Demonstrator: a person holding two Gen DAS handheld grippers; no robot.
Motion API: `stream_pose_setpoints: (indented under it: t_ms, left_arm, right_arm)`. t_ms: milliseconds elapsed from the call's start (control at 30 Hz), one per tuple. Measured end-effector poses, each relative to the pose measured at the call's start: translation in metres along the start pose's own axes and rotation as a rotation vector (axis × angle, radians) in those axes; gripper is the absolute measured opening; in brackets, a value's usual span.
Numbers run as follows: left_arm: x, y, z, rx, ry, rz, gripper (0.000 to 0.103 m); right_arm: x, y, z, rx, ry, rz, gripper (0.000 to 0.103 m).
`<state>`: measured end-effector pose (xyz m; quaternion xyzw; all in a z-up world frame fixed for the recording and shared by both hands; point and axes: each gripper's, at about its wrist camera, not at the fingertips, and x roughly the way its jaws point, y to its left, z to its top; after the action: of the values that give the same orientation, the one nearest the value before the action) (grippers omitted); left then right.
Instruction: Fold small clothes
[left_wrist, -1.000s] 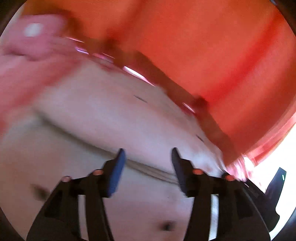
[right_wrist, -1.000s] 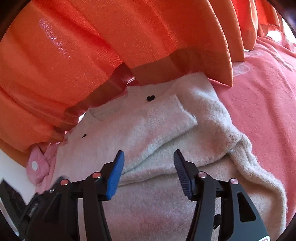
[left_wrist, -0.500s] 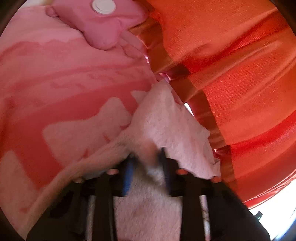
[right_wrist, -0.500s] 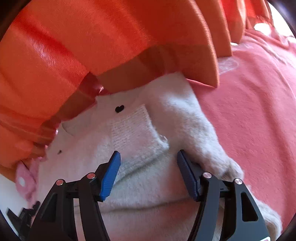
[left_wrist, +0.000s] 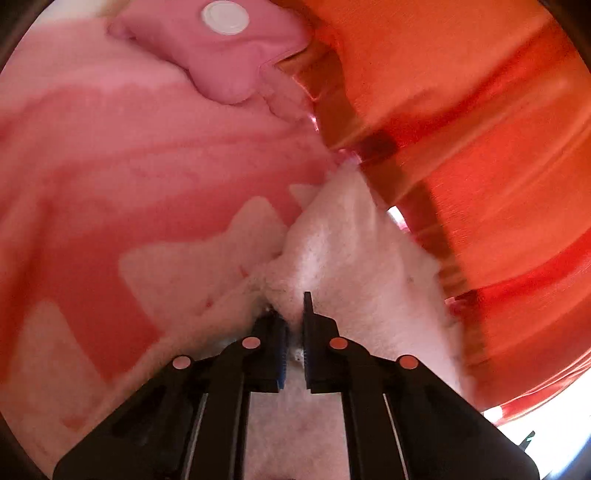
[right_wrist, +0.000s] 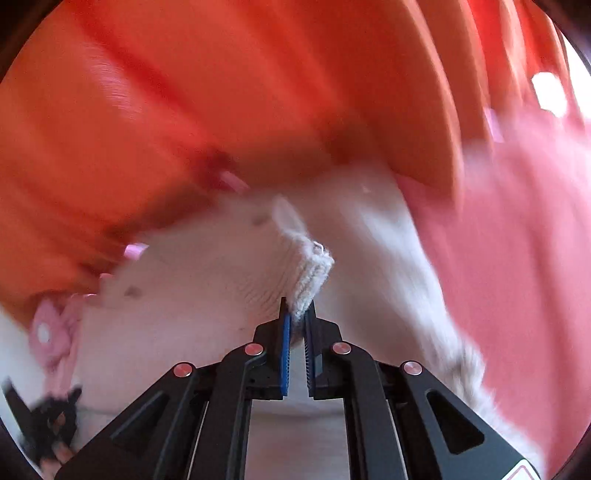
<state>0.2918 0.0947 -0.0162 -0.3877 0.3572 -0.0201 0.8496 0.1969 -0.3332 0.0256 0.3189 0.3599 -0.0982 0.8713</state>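
Cream-white fuzzy knit sweater (left_wrist: 354, 258), small, spread on pink bedding with pale cloud-like patches (left_wrist: 110, 177), just below the hem of orange pleated curtain (left_wrist: 480, 147).

Left wrist view: left gripper (left_wrist: 293, 325), black with blue-ribbed pads, clenched on a bunched corner of the cream knit; jaws drawn nearly together, fabric pinched between them and puckered around the tips. Pink padded pouch with round white snap (left_wrist: 225, 44) near the upper edge, well apart from the gripper, touching the curtain hem on its right. Sweater edge running up and right along the curtain hem, partly tucked beneath it. Bright white glare at the lower right corner; detail there unreadable.

Right wrist view: right gripper (right_wrist: 297, 321), same build, jaws just closed down onto the ribbed cuff or hem (right_wrist: 310, 273) of the cream sweater; ribbed strip standing up between the pads, loose loop of yarn at its top. Narrow slot visible between the pads lower down, fabric caught at the tips only. Small dark marks (right_wrist: 133, 291) scattered on the sweater front, shape blurred. Sweater body stretching left toward the pink pouch at the left edge and right onto the pink bedding. Black fingers of the other gripper, heavily blurred, at the lower left corner. Orange curtain filling the upper half, its folds smeared by motion blur.
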Motion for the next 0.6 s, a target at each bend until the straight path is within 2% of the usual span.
stream_pose_setpoints:
  t_ms: [33,67,133,167,233,267,333,400,433,467,500,533,600]
  left_arm:
    - [-0.002,-0.004,0.002,0.023,-0.006,0.01,0.006]
    - [-0.005,-0.01,0.003,0.061,-0.02,0.022,0.006]
    - [-0.003,-0.012,0.001,0.074,-0.015,0.035,0.006]
    - [0.001,-0.011,-0.001,0.071,0.0,0.041,0.006]
    - [0.004,-0.009,-0.004,0.063,0.01,0.04,0.006]
    - [0.004,-0.011,-0.004,0.073,0.011,0.041,0.006]
    - [0.003,-0.012,-0.006,0.088,0.009,0.048,0.006]
    - [0.004,-0.012,-0.006,0.085,0.012,0.052,0.006]
    - [0.004,-0.012,-0.006,0.083,0.013,0.053,0.006]
    - [0.004,-0.013,-0.006,0.083,0.014,0.056,0.006]
    - [0.004,-0.013,-0.007,0.084,0.013,0.06,0.007]
    - [0.004,-0.013,-0.007,0.086,0.013,0.063,0.007]
    - [0.004,-0.015,-0.007,0.094,0.011,0.072,0.007]
  right_arm:
    - [-0.014,0.006,0.006,-0.01,-0.037,0.053,0.006]
    - [-0.024,0.015,0.009,-0.059,-0.073,0.057,0.006]
    - [-0.038,0.024,0.01,-0.125,-0.122,0.047,0.006]
    - [-0.033,0.02,0.009,-0.118,-0.108,0.033,0.006]
    - [0.002,-0.003,0.0,-0.082,-0.008,-0.063,0.006]
    - [0.012,-0.014,-0.005,-0.043,0.014,-0.048,0.004]
    - [0.003,-0.013,0.003,0.006,0.017,-0.027,0.006]
    - [-0.016,-0.007,0.008,-0.003,-0.042,-0.042,0.008]
    - [-0.034,0.001,0.01,-0.025,-0.105,-0.108,0.01]
    - [-0.048,0.01,0.01,-0.053,-0.153,-0.139,0.015]
    - [-0.055,0.02,0.008,-0.077,-0.173,-0.121,0.015]
    - [-0.059,0.036,0.006,-0.115,-0.159,-0.048,0.015]
    - [-0.05,0.077,-0.002,-0.216,-0.064,0.086,0.012]
